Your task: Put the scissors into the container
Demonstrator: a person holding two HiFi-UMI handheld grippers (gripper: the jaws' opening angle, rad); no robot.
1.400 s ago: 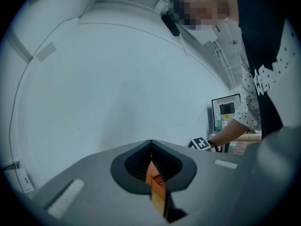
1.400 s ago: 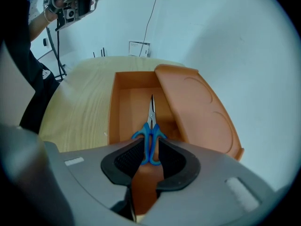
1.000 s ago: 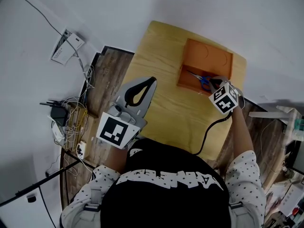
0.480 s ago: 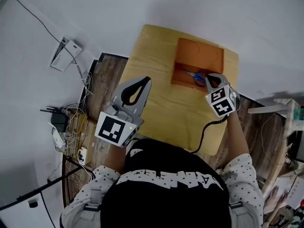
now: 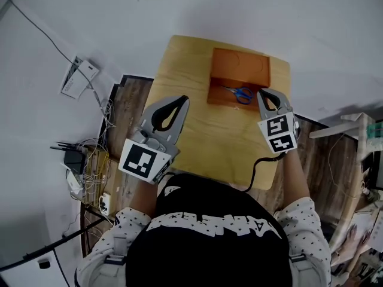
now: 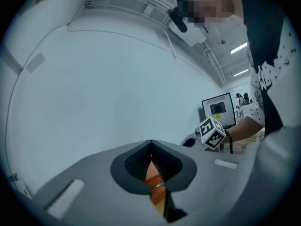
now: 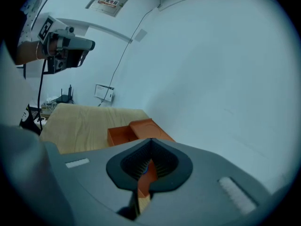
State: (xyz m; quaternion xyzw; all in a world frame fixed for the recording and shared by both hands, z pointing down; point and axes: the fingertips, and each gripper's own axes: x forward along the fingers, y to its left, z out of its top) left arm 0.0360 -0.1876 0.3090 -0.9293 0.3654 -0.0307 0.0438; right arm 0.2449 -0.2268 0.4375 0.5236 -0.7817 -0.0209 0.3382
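Observation:
Blue-handled scissors (image 5: 239, 93) lie inside the orange container (image 5: 239, 64) at the far side of the wooden table (image 5: 197, 136). My right gripper (image 5: 265, 93) hovers just right of the container, shut and empty, apart from the scissors. In the right gripper view the right gripper (image 7: 151, 140) has its jaws together, with the container (image 7: 141, 128) beyond them. My left gripper (image 5: 181, 98) is held over the table's left edge, shut with nothing in it. In the left gripper view the left gripper (image 6: 150, 142) shows a sliver of the container (image 6: 153, 173) through its slot.
The table stands against a white wall. On the floor at the left are a white box (image 5: 78, 76) and a tangle of cables (image 5: 81, 160). A black cable (image 5: 257, 172) hangs from the right gripper. A monitor (image 6: 217, 109) stands far off.
My right gripper has let go of the scissors and drawn up and back from the container; the scissors stay inside. The left gripper has shifted slightly.

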